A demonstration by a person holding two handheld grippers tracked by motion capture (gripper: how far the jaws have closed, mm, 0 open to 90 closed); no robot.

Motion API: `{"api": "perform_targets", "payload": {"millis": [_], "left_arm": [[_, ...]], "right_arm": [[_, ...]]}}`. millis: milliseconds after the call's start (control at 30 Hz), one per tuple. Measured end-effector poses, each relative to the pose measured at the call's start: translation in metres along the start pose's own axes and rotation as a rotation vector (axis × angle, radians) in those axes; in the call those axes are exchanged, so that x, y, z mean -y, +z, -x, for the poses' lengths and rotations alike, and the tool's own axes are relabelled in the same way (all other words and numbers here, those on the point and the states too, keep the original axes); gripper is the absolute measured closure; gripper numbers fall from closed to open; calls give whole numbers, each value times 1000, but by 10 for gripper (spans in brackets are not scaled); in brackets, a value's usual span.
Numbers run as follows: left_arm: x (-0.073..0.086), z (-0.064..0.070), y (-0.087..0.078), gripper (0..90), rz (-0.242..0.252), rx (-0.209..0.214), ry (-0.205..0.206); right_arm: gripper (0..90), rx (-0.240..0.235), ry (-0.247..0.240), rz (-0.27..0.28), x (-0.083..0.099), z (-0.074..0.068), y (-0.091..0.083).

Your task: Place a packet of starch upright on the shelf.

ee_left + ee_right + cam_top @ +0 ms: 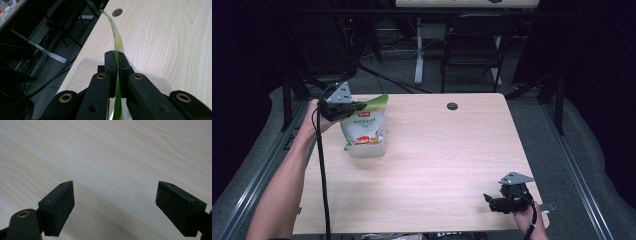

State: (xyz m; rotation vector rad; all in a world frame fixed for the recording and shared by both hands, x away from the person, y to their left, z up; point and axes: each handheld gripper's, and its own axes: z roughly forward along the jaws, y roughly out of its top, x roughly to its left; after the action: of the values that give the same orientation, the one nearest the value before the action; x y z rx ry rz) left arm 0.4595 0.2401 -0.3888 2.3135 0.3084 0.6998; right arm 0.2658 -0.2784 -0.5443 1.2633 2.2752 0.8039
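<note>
- In the high view, a light wooden table carries a white and green bag that stands in a clear plastic tub near the table's left edge, toward the far left corner.
- The left gripper, held in the person's left hand, meets the bag at its green top edge; a black cable trails from it down along the forearm.
- A small dark round hole sits near the far edge of the table, well apart from the bag.
- The right gripper rests low over the near right corner of the table, held by the right hand, with a grey three-cornered plate on top.
- In the left gripper view, the left gripper has its jaws pressed together on the thin green top edge of the bag, which curves up and away beyond them.
- The white rim of the tub shows just under the jaws, beside the table's edge, and the hole lies farther along the table.
- In the right gripper view, the right gripper has its jaws spread wide with nothing between them, above bare wood of the table.
</note>
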Motion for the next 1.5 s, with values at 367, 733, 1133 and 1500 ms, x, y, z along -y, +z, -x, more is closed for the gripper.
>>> {"api": "perform_targets", "payload": {"millis": [367, 733, 1133, 1500], "left_arm": [[17, 3, 13, 900, 1, 20, -46], [30, -3, 11, 846, -67, 2, -103], [19, -3, 8, 551, -85, -53, -127], [-9, 5, -13, 217, -74, -73, -155]], "right_arm": [[146, -2, 3, 2, 0, 0, 1], [146, 0, 0, -1, -1, -1, 1], [146, 0, 4, 5, 0, -1, 0], [146, 1, 2, 6, 0, -1, 0]]}}
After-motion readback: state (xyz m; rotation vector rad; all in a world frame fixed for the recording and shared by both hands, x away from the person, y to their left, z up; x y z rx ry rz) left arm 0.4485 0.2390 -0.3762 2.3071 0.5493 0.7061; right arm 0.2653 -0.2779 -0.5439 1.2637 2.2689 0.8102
